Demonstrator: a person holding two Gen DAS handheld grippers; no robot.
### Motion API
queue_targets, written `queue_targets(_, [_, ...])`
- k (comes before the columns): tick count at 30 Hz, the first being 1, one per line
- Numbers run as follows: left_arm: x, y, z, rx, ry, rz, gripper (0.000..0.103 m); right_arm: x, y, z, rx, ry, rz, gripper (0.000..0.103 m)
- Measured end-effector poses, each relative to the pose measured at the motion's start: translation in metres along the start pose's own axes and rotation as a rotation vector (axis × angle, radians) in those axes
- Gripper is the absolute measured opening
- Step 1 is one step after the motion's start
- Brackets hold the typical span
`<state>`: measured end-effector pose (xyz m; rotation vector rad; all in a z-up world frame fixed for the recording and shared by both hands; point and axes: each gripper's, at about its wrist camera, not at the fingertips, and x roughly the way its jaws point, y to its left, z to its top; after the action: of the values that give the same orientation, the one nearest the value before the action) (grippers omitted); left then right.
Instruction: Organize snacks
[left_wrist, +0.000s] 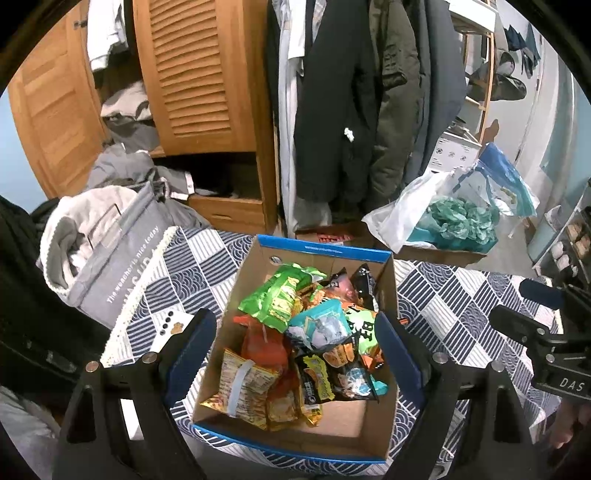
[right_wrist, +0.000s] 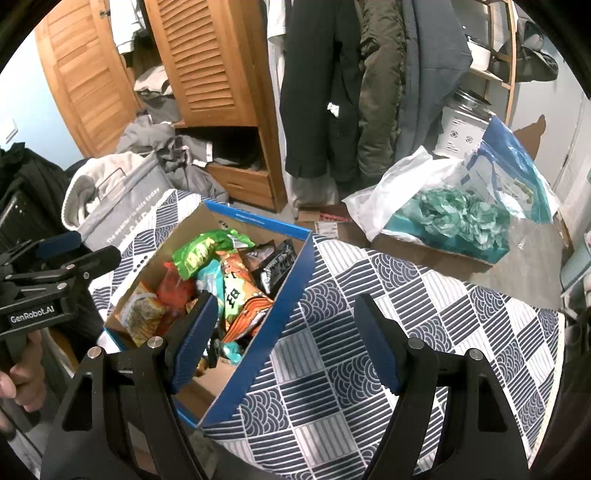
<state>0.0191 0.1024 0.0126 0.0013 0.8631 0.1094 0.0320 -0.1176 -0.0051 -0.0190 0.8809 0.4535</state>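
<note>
A cardboard box with a blue rim (left_wrist: 325, 246) (right_wrist: 258, 219) stands on a table with a blue-and-white patterned cloth (right_wrist: 369, 332). It holds several snack packets: a green one (left_wrist: 280, 295) (right_wrist: 201, 251), an orange-red one (left_wrist: 264, 343), a yellow one (left_wrist: 243, 387) (right_wrist: 142, 314), a light blue one (left_wrist: 321, 325) and black ones (right_wrist: 277, 264). My left gripper (left_wrist: 295, 354) is open and empty, its fingers on either side of the box. My right gripper (right_wrist: 286, 339) is open and empty over the box's right wall and the cloth. The left gripper also shows in the right wrist view (right_wrist: 55, 266).
A grey laundry bag (left_wrist: 110, 254) full of clothes stands left of the box. A second cardboard box with plastic bags and teal paper (right_wrist: 461, 218) sits behind the table. A wooden wardrobe (left_wrist: 199, 74) and hanging coats (left_wrist: 351, 92) fill the background.
</note>
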Motion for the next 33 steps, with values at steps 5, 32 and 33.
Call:
queue_targets(5, [-0.0009,-0.0003,0.0014,0.005,-0.001,0.011,0.089,-0.0001,0.0001,0.0003,0.001,0.002,0.000,0.076])
queue_targets(32, [0.0051,-0.0024,-0.0018,0.013,0.039,0.037,0.089,-0.0004,0.0009,0.0007,-0.001,0.002,-0.002,0.076])
queue_targets(33, [0.0049,-0.0027,-0.0018,0.013,0.039,0.034,0.089,-0.0004,0.0007,0.0005,-0.001,0.002,-0.003,0.076])
